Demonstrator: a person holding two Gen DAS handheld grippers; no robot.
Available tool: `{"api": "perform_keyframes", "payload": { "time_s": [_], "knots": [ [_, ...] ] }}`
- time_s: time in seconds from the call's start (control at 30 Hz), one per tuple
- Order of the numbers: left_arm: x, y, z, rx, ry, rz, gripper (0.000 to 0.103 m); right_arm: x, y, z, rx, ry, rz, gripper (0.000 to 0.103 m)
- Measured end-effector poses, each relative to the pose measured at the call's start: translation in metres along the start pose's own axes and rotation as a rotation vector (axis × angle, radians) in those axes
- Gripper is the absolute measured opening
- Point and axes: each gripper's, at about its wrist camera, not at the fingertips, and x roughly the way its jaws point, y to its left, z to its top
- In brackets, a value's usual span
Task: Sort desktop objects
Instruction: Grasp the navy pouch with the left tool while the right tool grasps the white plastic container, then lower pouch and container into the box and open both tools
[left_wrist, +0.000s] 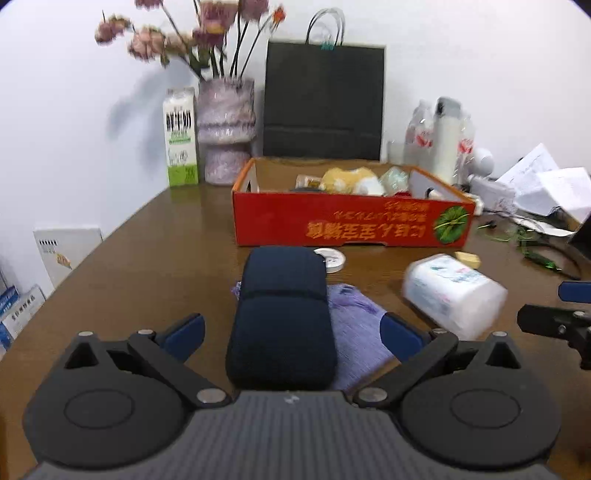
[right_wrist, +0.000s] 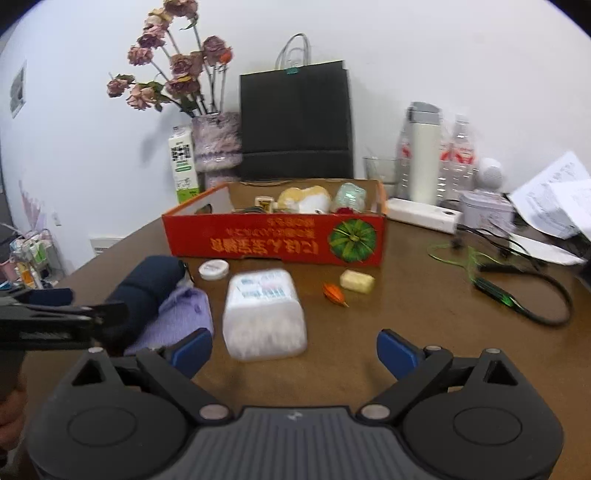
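- Left gripper (left_wrist: 291, 334), jaws wide, straddles a navy pouch (left_wrist: 282, 317), apparently not touching.
- Right gripper (right_wrist: 293, 350), jaws wide, sits before the tissue pack (right_wrist: 264, 314), right of the pouch.

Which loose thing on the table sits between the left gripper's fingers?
The dark navy fabric case, lying on the purple cloth. The white tissue pack and small round white lid lie outside the fingers.

On the desk (right_wrist: 424, 332), the tissue pack (right_wrist: 264, 314) sits in front of the box (right_wrist: 273, 240), rolled pouch (right_wrist: 147, 288) lying on a cloth (right_wrist: 181, 317) to its left, eraser (right_wrist: 356, 281) off right.
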Motion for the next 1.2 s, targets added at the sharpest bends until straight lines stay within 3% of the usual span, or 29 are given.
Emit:
{"api": "perform_keyframes", "payload": {
  "time_s": [0.13, 0.2, 0.23, 0.27, 0.33, 0.37, 0.53, 0.73, 0.87, 1.0, 1.2],
  "knots": [
    [0.039, 0.015, 0.012, -0.066, 0.1, -0.035, 0.103, 0.035, 0.01, 0.011, -0.048, 0.053, 0.014, 0.095],
    [0.055, 0.022, 0.015, -0.079, 0.153, -0.065, 0.094, 0.048, 0.015, 0.014, -0.056, 0.076, 0.025, 0.094],
    [0.061, 0.024, 0.016, -0.084, 0.171, -0.067, 0.08, 0.053, 0.018, 0.015, -0.061, 0.083, 0.034, 0.091],
    [0.062, 0.026, 0.016, -0.091, 0.164, -0.065, 0.072, 0.058, 0.02, 0.016, -0.067, 0.092, 0.039, 0.085],
    [0.061, 0.03, 0.017, -0.105, 0.163, -0.088, 0.066, 0.066, 0.024, 0.017, -0.074, 0.107, 0.031, 0.077],
    [0.058, 0.032, 0.017, -0.115, 0.157, -0.094, 0.063, 0.07, 0.026, 0.017, -0.078, 0.113, 0.019, 0.064],
    [0.031, 0.036, 0.023, -0.13, 0.075, -0.104, 0.062, 0.069, 0.023, 0.015, -0.034, 0.104, 0.026, 0.064],
    [-0.023, 0.055, 0.036, -0.208, -0.011, -0.21, 0.062, 0.031, 0.024, 0.017, -0.008, 0.043, 0.011, 0.064],
    [-0.047, 0.061, 0.028, -0.255, 0.003, -0.258, 0.062, -0.006, 0.027, 0.011, 0.008, 0.003, 0.009, 0.064],
    [-0.074, 0.045, 0.01, -0.23, -0.003, -0.219, 0.062, -0.039, 0.031, -0.006, 0.015, -0.025, 0.005, 0.064],
    [-0.092, 0.007, -0.019, -0.156, 0.045, -0.236, 0.062, -0.065, 0.034, -0.034, 0.004, -0.002, 0.007, 0.064]
  ]
}}
